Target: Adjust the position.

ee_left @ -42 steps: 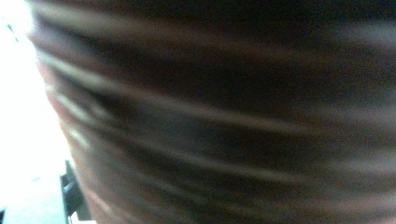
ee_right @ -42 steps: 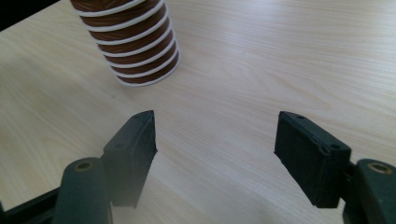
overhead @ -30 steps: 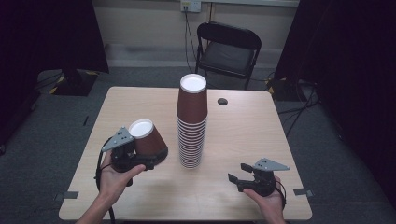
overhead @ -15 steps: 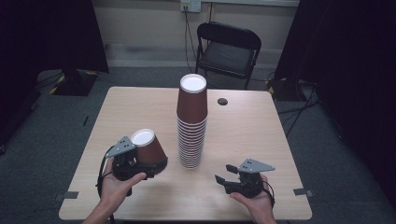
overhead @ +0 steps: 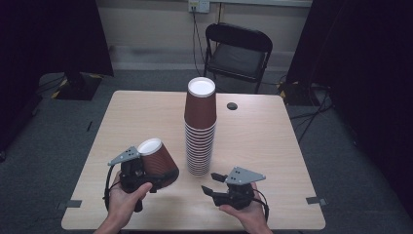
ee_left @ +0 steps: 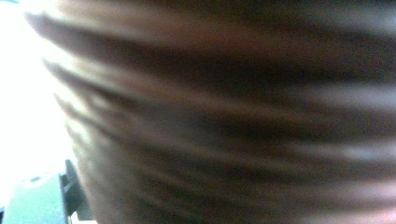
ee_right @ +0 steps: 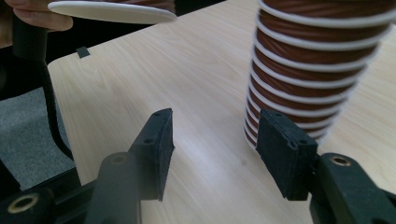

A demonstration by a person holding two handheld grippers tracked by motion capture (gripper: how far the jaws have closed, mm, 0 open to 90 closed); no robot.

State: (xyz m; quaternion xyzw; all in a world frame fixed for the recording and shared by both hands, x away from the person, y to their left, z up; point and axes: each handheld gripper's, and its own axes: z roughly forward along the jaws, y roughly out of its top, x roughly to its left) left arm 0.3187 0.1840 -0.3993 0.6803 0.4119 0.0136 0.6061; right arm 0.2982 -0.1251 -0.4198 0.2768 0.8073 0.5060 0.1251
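High view: the left gripper (overhead: 146, 170) grasps a single brown paper cup (overhead: 157, 161) near the front left corner of the table (overhead: 122, 117), tilted, with its white base up and its mouth down toward the hand. In the left gripper view the cup's ribbed wall (ee_left: 233, 116) sits blurred right against the lens.

The right gripper (overhead: 214, 185) hangs over the front edge, right of centre, just beside the foot of the tall stack of upturned cups (overhead: 199, 131) at mid-table. Its jaws have just been closing, yet they stand apart with nothing between them; the right gripper view shows bare wood there and the stack's lowest rims (ee_right: 299, 107) beyond the right jaw.

The cup looks light and thin-walled, so it would likely dent under a hard squeeze, and its wall may slip. The rolled rim seems the stiffest place to grip. The stack is tall and narrow, so a sideways nudge could topple it.
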